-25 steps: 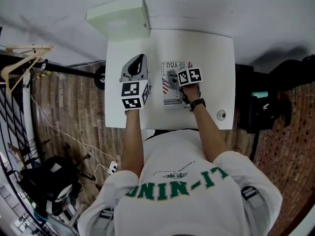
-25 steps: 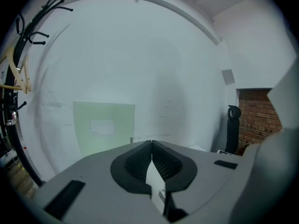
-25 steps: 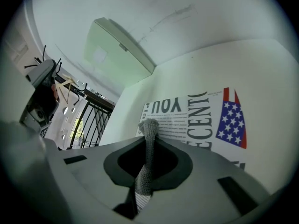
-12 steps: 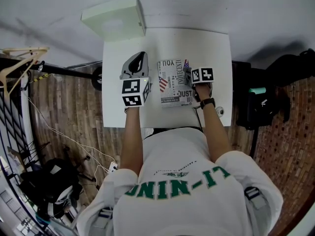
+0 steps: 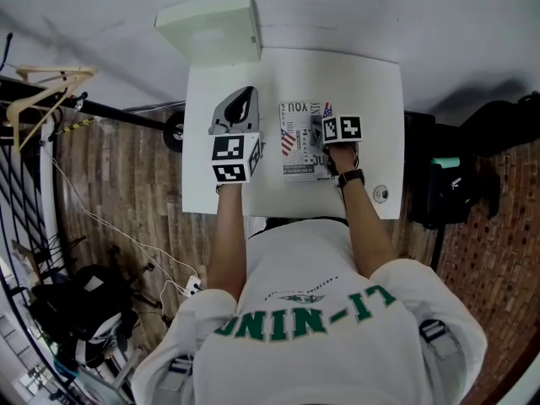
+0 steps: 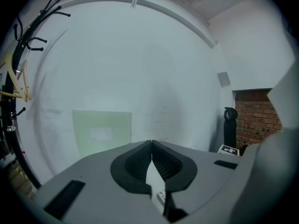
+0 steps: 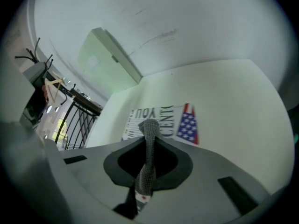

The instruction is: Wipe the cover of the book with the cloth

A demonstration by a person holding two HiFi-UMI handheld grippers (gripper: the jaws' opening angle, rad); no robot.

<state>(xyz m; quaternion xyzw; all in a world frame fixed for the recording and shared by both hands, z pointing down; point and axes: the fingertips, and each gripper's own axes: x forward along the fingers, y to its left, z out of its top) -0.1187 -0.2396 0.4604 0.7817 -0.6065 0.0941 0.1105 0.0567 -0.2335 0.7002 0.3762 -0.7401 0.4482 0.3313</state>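
Because the right claw (image 7: 150,136) is clamped on only a thin grey twist of cloth (image 7: 148,153), the pinch could let go under a hard drag. With so little fabric showing past the tips, the bare claw might scrape the cover instead of wiping it. The book (image 5: 299,142) lies flat near the middle of the table (image 5: 371,91), with the right claw over its right part. Nothing pins it down. The left claw (image 6: 152,143) is closed tight with nothing in it and sits just left of the book, off the cover, so a firm stroke would probably push the book along or turn it.

Only the right claw's view shows the grip on the cloth, and the flag print on the cover beyond it. From the head view that contact is hidden under the marker cube, but only there can both claws and the whole book be placed together. The left claw's view faces the far wall and a pale green box (image 6: 100,134), with no book in sight.
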